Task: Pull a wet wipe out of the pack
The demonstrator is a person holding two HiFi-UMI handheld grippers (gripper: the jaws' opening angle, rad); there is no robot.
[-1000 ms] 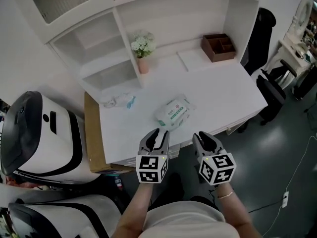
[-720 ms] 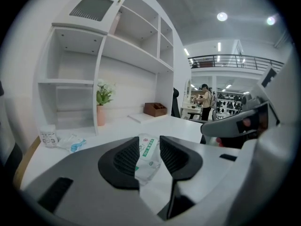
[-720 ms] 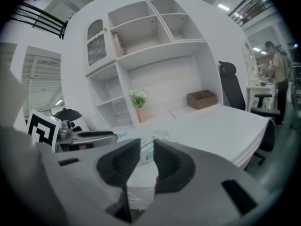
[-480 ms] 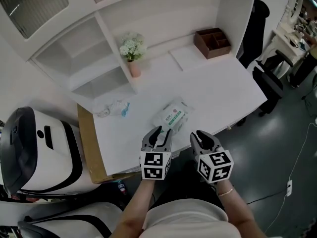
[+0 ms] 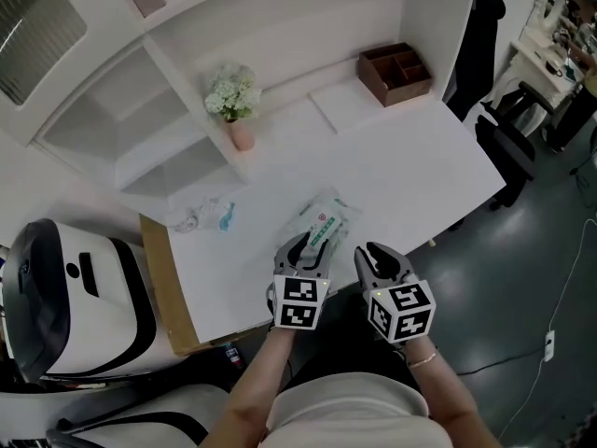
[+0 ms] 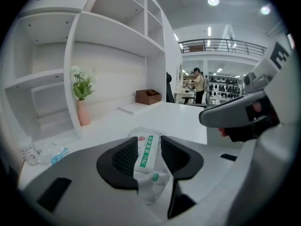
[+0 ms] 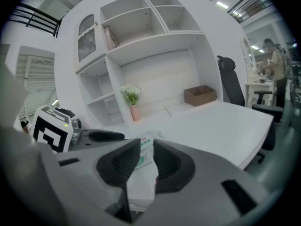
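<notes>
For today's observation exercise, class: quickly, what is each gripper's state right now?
Left gripper: jaws opening, wipe pack showing in the gap, ungripped.
Right gripper: open, holding nothing.

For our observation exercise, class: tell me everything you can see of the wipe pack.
The pack is a soft, crinkly white plastic pouch with a long green-and-white label bearing a small red mark. It lies flat, label up, near the front edge of the white desk, angled to that edge. No wipe sticks out. Only the desk visibly touches it.
</notes>
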